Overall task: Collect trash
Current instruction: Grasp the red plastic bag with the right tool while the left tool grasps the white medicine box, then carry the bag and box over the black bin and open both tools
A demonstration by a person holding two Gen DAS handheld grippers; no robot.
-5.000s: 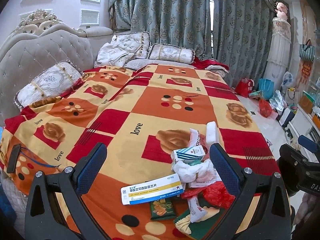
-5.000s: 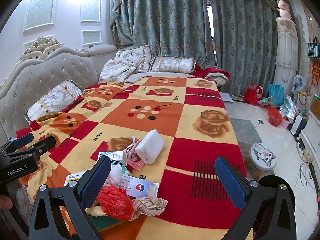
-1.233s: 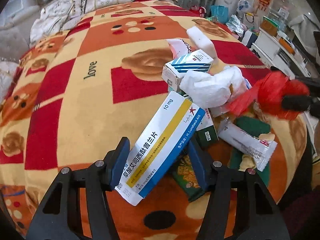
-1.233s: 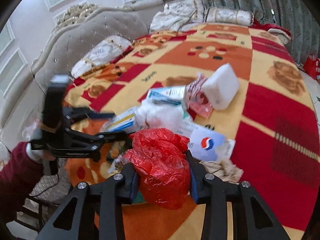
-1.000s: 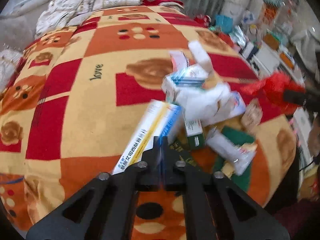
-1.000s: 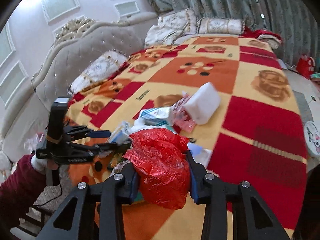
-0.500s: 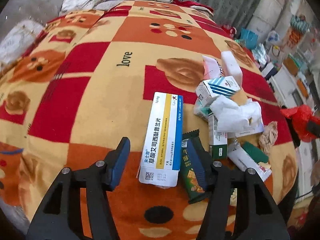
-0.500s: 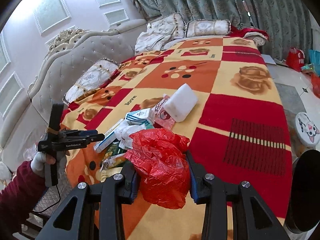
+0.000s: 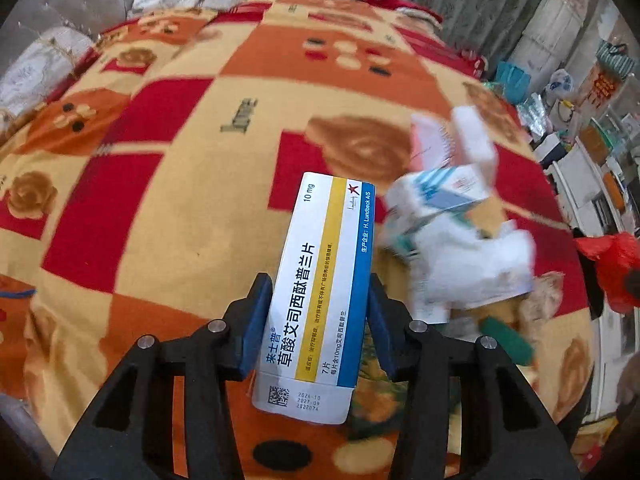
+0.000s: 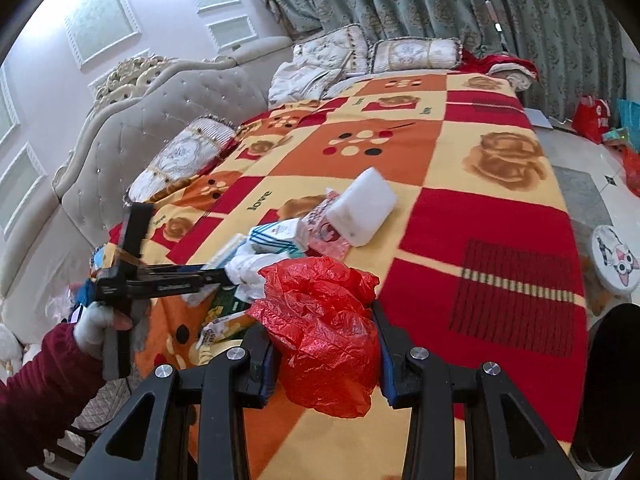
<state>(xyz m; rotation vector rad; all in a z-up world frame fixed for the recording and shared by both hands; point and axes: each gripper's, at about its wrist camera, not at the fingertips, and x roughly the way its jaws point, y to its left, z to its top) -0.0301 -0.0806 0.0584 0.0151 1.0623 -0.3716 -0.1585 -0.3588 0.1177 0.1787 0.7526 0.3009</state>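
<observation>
My left gripper (image 9: 318, 320) is shut on a long white, yellow and blue medicine box (image 9: 320, 280) and holds it above the patterned bed blanket (image 9: 168, 184). My right gripper (image 10: 324, 348) is shut on a crumpled red plastic bag (image 10: 324, 320), which also shows at the right edge of the left wrist view (image 9: 612, 268). A trash pile lies on the blanket: a small blue-striped box (image 10: 276, 236), white tissue (image 9: 472, 264), a white foam block (image 10: 364, 208), a pink wrapper (image 10: 324, 232) and snack packets (image 10: 224, 326). The left gripper also shows at the left of the right wrist view (image 10: 216, 276).
Pillows (image 10: 416, 54) and a tufted headboard (image 10: 132, 128) lie at the far and left sides of the bed. Bags (image 10: 592, 116) and a round cat-print stool (image 10: 616, 260) stand on the floor at the right. A dark round object (image 10: 612, 392) sits at the lower right.
My left gripper has closed on the medicine box and lifted it off the blanket. My right gripper still holds the red bag and has hardly moved.
</observation>
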